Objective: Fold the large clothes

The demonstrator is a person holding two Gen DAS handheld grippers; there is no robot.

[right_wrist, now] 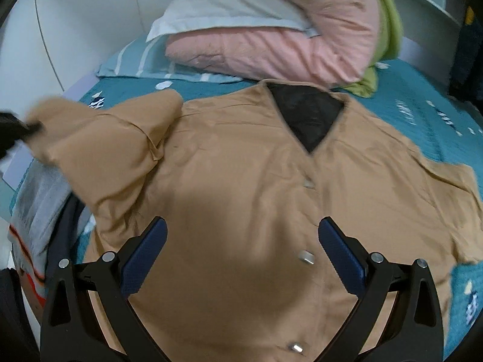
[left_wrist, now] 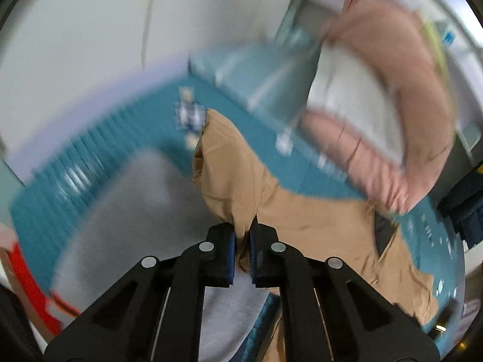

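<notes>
A: What is shown in the left wrist view?

B: The left gripper (left_wrist: pixel 242 241) is seen closed, with a fold of the tan jacket (left_wrist: pixel 302 211) pinched between its blue pads (left_wrist: pixel 231 253). The sleeve (left_wrist: pixel 223 163) is held raised above the teal bedspread (left_wrist: pixel 90 169). A grey garment (left_wrist: pixel 135 211) is seen beneath it, and a pink quilt (left_wrist: pixel 407 90) is blurred at upper right.

A: And in the right wrist view?

B: The right gripper (right_wrist: pixel 241 241) is shown wide open above the jacket front, nothing being held; whether its fingers (right_wrist: pixel 145 256) touch the cloth cannot be told. The jacket (right_wrist: pixel 241 181) is spread flat on the bedspread (right_wrist: pixel 422 114), snaps (right_wrist: pixel 306 256) facing up, its black lining (right_wrist: pixel 305 111) exposed at the neck. The sleeve (right_wrist: pixel 99 138) is lifted at left by the left gripper (right_wrist: pixel 18 129), seen only at the edge. A pillow (right_wrist: pixel 223 15) and the quilt (right_wrist: pixel 286 48) are stacked beyond the collar.
</notes>
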